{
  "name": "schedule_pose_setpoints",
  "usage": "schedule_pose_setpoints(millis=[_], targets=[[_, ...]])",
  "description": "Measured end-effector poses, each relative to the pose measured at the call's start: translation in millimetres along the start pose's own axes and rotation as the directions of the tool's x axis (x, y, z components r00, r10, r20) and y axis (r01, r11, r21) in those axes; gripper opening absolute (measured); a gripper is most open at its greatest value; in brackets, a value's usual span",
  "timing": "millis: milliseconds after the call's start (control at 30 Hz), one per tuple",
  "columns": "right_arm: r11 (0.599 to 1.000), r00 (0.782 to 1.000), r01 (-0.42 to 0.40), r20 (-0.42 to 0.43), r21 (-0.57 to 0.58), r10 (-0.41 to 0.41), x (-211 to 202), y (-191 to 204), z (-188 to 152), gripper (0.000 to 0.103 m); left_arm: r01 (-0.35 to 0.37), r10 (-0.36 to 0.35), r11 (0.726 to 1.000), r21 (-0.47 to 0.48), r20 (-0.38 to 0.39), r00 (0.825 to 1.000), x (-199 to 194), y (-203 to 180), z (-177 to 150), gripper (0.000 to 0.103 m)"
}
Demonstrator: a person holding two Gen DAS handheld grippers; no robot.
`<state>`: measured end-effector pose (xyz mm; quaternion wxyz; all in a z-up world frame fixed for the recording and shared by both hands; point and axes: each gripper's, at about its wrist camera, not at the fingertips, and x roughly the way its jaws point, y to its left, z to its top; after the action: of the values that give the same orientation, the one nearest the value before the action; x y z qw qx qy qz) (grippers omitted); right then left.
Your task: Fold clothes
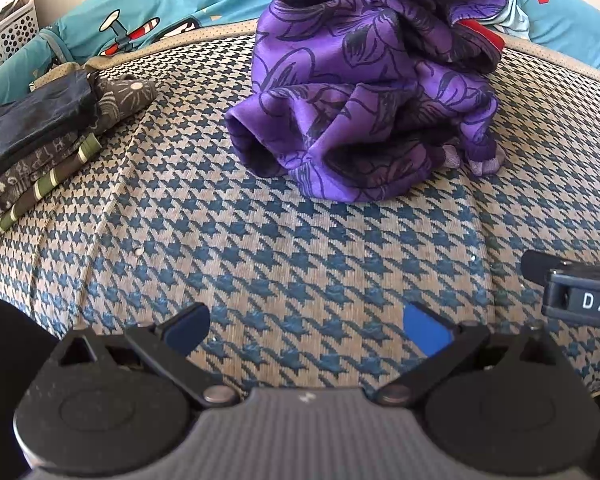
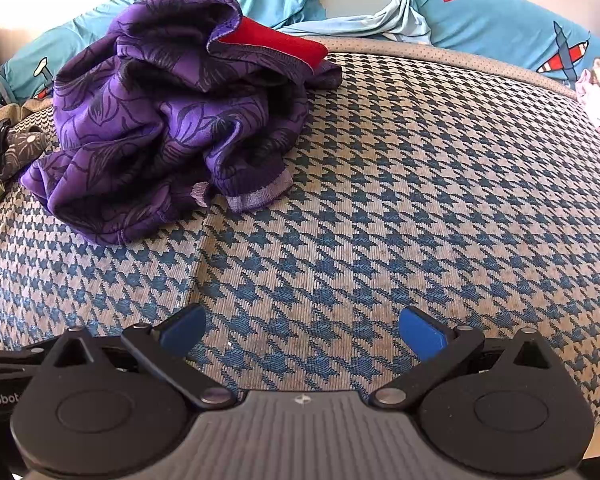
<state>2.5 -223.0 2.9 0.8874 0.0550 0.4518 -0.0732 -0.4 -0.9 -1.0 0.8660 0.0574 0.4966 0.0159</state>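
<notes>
Left wrist view: the left gripper [image 1: 306, 330] hangs wide and empty over the mat [image 1: 300, 264]. The crumpled purple garment [image 1: 364, 92] lies at 12 o'clock, well apart, with bare mat between. A folded stack [image 1: 36, 144] sits at 10 o'clock by the mat's edge; a white basket [image 1: 8, 40], contents unclear, stands beyond.

Right wrist view: the right gripper [image 2: 302, 332] is wide and empty. The garment [image 2: 172, 120] lies at 11 o'clock; open mat [image 2: 420, 200] runs to 2 o'clock.

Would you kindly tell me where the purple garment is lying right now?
The purple garment lies crumpled on the houndstooth mat, right of the folded stack, ahead of both grippers; the right wrist view shows it upper left.
</notes>
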Motion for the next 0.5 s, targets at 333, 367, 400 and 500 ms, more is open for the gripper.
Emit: schedule_pose_setpoints(millis=[333, 367, 400, 500], targets=[[1.0, 1.0, -0.005, 0.0, 0.004, 0.005, 1.8, 1.3, 0.0, 0.103, 0.001, -0.001, 1.0, 0.005, -0.002, 1.0, 2.7, -7.0, -4.7, 0.103], [1.0, 1.0, -0.005, 0.0, 0.004, 0.005, 2.0, 1.4, 0.0, 0.103, 0.003, -0.003, 1.0, 0.011, -0.005, 1.0, 1.9, -7.0, -4.4, 0.103], [1.0, 1.0, -0.005, 0.001, 0.005, 0.005, 2.2, 1.5, 0.0, 0.103, 0.005, -0.005, 1.0, 0.017, -0.007, 1.0, 1.0, -7.1, -4.2, 0.103], [1.0, 1.0, -0.007, 0.001, 0.005, 0.007, 2.4, 2.2, -0.4, 0.103, 0.006, -0.006, 1.0, 0.019, -0.012, 1.0, 0.0, -8.5, -6.1, 0.103]])
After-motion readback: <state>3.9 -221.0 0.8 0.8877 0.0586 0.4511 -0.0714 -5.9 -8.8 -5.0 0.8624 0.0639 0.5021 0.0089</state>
